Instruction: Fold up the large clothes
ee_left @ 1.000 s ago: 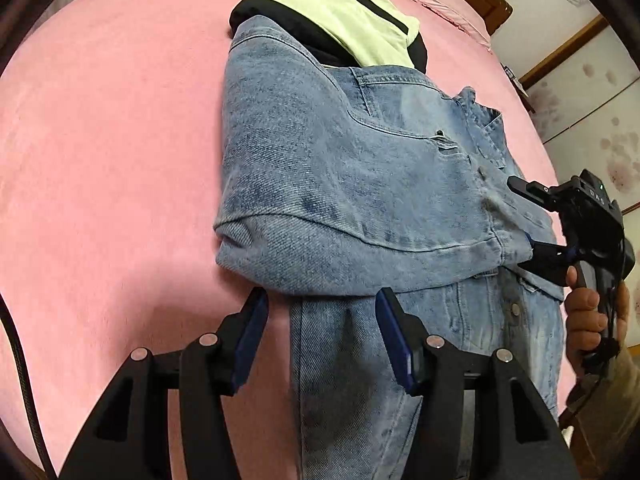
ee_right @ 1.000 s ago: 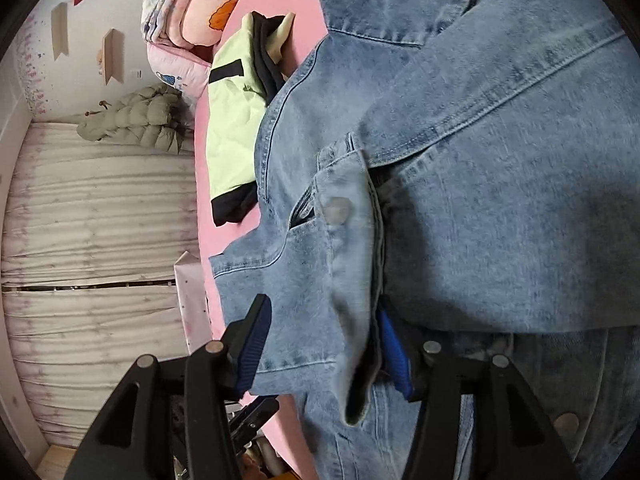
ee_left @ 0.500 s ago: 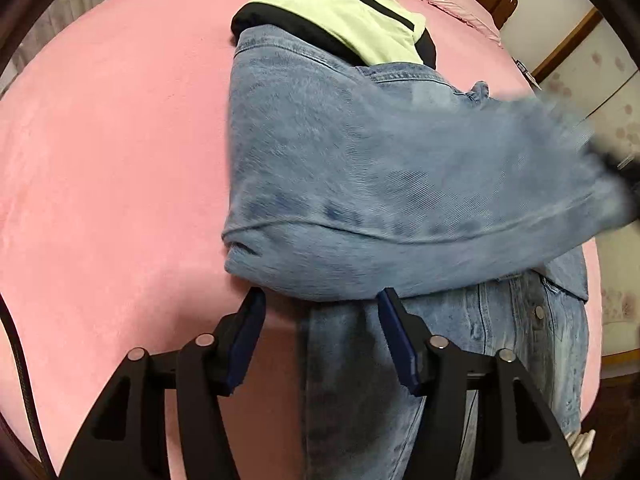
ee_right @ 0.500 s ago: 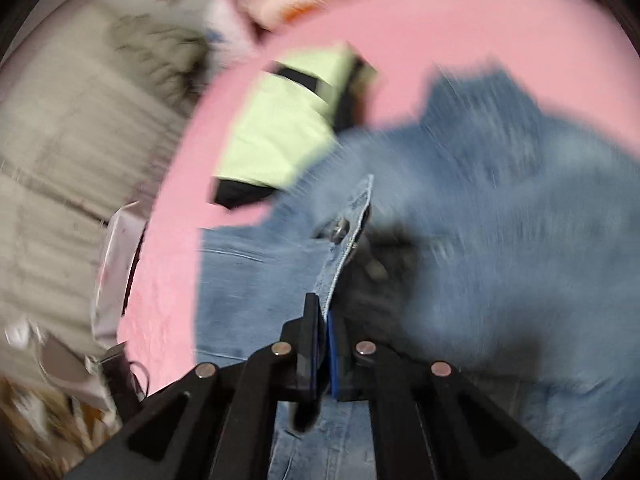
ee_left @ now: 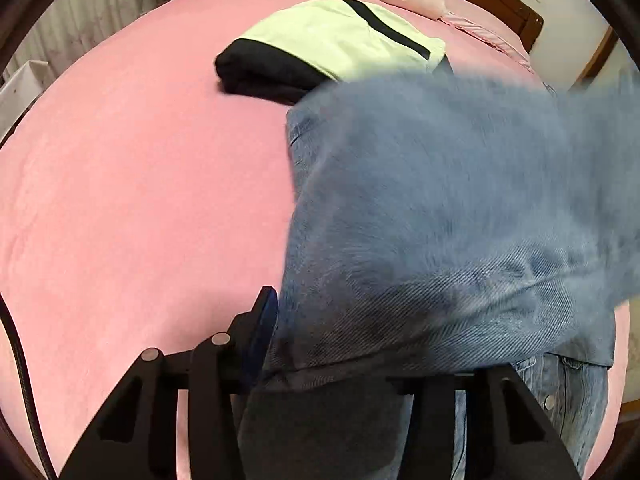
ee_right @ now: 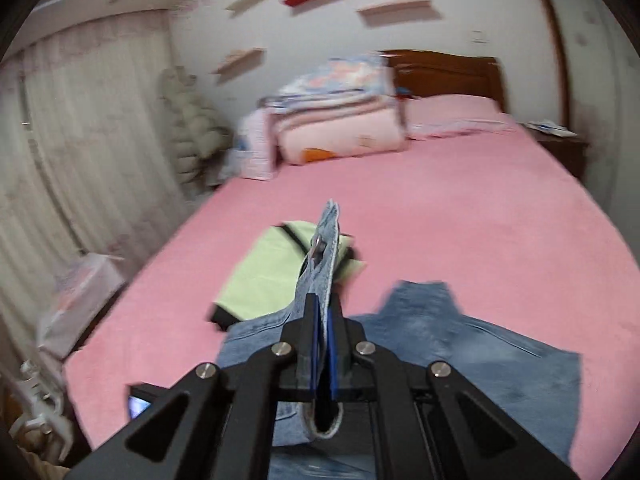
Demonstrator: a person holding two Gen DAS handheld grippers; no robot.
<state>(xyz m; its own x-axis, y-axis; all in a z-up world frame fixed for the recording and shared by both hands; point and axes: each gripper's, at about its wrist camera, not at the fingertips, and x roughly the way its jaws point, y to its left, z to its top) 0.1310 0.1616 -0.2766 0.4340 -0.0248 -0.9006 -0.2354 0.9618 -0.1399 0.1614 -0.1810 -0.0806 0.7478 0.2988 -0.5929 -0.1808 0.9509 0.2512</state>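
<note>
Since one second ago: right gripper [ee_right: 322, 344] has risen from the bed surface and swung level-ward, its view now taking in the whole room; left gripper [ee_left: 340, 344] has shifted sideways along the garment.

Denim jacket [ee_left: 440, 208]: lies on the pink bedspread [ee_left: 140, 200], filling 1 to 5 o'clock of the left wrist view, one panel lifted and motion-blurred.

Right gripper: jaws together, clamped on a buttoned denim edge [ee_right: 320, 264] that stands upright between the pads, blocking part of the view ahead.

Left gripper: jaws closing, denim fold bulging between them; only the left finger [ee_left: 262, 320] shows, the other buried under cloth, so contact cannot be told.

Folded yellow-green and black garment [ee_left: 340, 48]: at 12 o'clock beyond the jacket, touching or overlapped by its far edge.

Stacked pink quilts [ee_right: 340, 120], wooden headboard [ee_right: 444, 72]: far end of bed.

Curtain [ee_right: 80, 140], puffy coat [ee_right: 192, 136]: 10 o'clock, right wrist view.
</note>
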